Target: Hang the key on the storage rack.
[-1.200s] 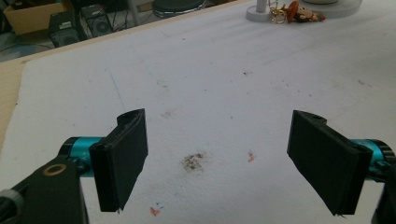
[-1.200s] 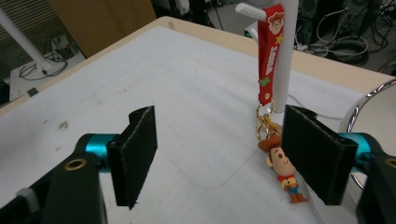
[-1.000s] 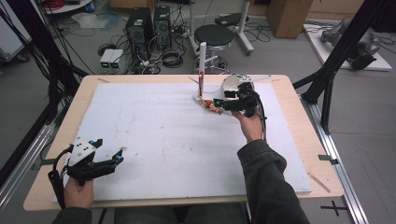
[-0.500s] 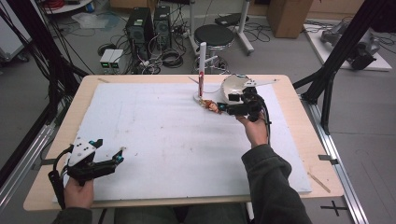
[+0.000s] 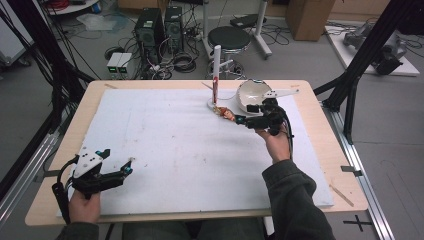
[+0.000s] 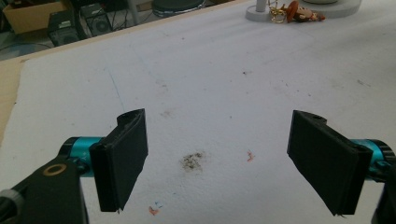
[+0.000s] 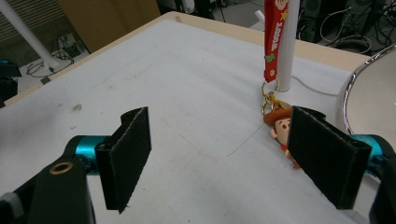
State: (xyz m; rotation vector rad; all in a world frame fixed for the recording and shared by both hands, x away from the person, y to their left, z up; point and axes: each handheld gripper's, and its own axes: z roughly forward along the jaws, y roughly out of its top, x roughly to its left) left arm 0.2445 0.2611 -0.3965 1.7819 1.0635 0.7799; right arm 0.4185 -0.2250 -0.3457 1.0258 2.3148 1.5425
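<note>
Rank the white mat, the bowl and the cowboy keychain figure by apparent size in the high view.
1. White mat, largest by far.
2. Bowl.
3. Cowboy keychain figure, smallest, lying beside the bowl, so nearness to the camera hardly skews the order.

Worktop [image 5: 65,150] pale wood, matt. White sheet [image 5: 190,150] rough, foam-like, stained. Bowl [image 7: 373,93] smooth, glossy, shiny metallic rim. Jaws matt black, felt-like. Strap [image 7: 273,37] red cloth.

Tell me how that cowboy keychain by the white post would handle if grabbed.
The cowboy keychain probably handles floppy: its red strap, gold rings and figure are loosely linked, so parts would dangle. It looks small and likely light. The strap lies against the white post, so pulling may drag or catch there.
</note>
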